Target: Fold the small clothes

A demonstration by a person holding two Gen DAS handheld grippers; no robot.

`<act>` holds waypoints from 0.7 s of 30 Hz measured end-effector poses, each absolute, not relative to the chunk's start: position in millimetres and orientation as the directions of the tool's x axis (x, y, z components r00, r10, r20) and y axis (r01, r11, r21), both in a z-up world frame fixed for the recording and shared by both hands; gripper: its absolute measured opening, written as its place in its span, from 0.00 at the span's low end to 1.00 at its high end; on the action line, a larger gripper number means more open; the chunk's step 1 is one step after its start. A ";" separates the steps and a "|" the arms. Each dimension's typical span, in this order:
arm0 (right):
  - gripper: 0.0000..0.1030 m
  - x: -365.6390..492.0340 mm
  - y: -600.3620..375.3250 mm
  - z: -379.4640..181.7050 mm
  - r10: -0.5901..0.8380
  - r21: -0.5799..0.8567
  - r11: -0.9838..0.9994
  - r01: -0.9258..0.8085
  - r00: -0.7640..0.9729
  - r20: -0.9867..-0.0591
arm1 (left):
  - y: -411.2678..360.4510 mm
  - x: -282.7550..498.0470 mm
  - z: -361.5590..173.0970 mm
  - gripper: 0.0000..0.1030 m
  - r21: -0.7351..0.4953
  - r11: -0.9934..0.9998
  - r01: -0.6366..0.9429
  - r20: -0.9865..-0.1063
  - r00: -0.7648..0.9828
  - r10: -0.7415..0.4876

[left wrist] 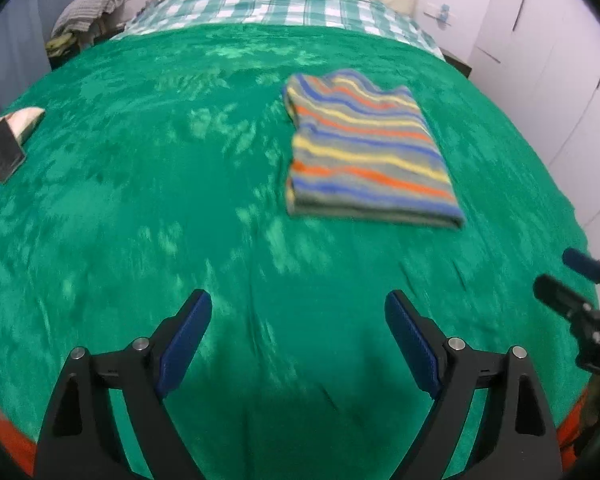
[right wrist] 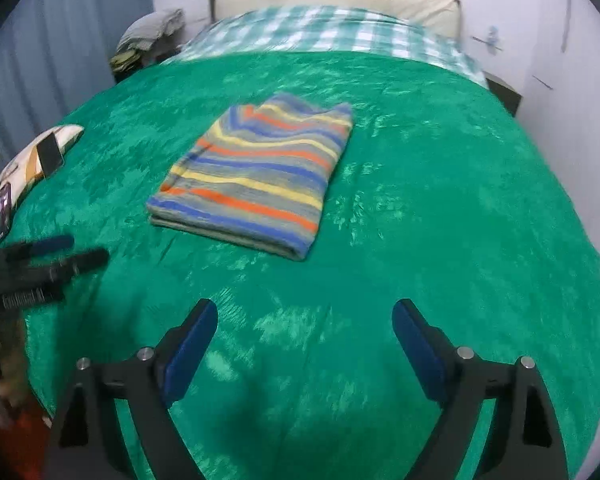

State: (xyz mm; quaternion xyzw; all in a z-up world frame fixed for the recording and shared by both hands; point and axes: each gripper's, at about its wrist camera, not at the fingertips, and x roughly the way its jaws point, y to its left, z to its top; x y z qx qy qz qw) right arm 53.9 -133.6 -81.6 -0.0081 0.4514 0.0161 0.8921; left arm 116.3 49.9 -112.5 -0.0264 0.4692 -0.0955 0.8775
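Left claw (right wrist: 60, 256) blurred at frame edge; phone (right wrist: 3, 210) screen unreadable

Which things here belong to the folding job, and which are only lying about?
For the job:
- folded striped knit garment
- left gripper, open
- right gripper, open

Lying about:
- black phone on patterned cushion
- checked bedsheet
- clothes pile beside bed
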 end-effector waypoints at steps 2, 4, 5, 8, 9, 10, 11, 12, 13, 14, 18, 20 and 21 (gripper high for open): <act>0.86 40.1 -131.8 -76.8 -0.006 -0.018 1.000 -0.013 0.599 -0.801 | 48.0 115.4 -114.6 0.87 -0.148 0.978 0.144 -0.821 0.533 -0.203; 0.86 26.5 -130.1 -75.1 -0.032 -0.034 0.999 0.008 0.604 -0.796 | 44.4 107.0 -110.5 0.87 -0.147 0.978 0.147 -0.817 0.540 -0.204; 0.86 19.8 -129.5 -75.3 -0.051 -0.047 0.999 0.022 0.603 -0.796 | 40.5 106.2 -110.1 0.87 -0.136 0.979 0.150 -0.815 0.546 -0.196; 0.86 1.3 -132.7 -76.7 -0.098 -0.079 0.995 0.058 0.598 -0.796 | 33.4 95.5 -107.2 0.87 -0.098 0.981 0.167 -0.809 0.561 -0.176; 0.86 -6.2 -134.3 -75.8 -0.111 -0.089 0.994 0.065 0.598 -0.794 | 32.1 92.2 -105.8 0.87 -0.093 0.981 0.170 -0.806 0.565 -0.175; 0.86 -11.4 -135.7 -75.9 -0.125 -0.101 0.992 0.074 0.598 -0.791 | 31.5 88.9 -104.7 0.87 -0.092 0.981 0.172 -0.805 0.568 -0.175; 0.86 -15.5 -137.7 -76.2 -0.138 -0.111 0.990 0.083 0.598 -0.789 | 31.4 86.5 -104.0 0.87 -0.092 0.981 0.172 -0.804 0.568 -0.175; 0.86 -18.7 -138.9 -76.1 -0.150 -0.119 0.989 0.091 0.599 -0.787 | 31.4 83.9 -103.7 0.87 -0.092 0.981 0.171 -0.803 0.570 -0.174; 0.86 -21.8 -140.2 -75.4 -0.163 -0.129 0.987 0.100 0.598 -0.784 | 31.6 81.4 -103.6 0.87 -0.089 0.982 0.169 -0.803 0.571 -0.171; 0.86 -23.6 -141.2 -75.1 -0.172 -0.137 0.985 0.104 0.598 -0.782 | 31.6 79.5 -103.8 0.87 -0.087 0.982 0.167 -0.803 0.572 -0.168; 0.86 -29.3 -145.0 -72.0 -0.211 -0.175 0.977 0.119 0.603 -0.769 | 33.0 75.9 -106.9 0.88 -0.078 0.984 0.157 -0.810 0.566 -0.154; 0.86 -30.1 -146.6 -71.6 -0.222 -0.183 0.975 0.127 0.603 -0.766 | 33.4 75.7 -108.1 0.88 -0.074 0.985 0.154 -0.812 0.565 -0.149; 0.86 -30.5 -147.3 -71.4 -0.227 -0.187 0.974 0.131 0.601 -0.766 | 33.5 75.5 -108.4 0.88 -0.071 0.986 0.154 -0.812 0.565 -0.147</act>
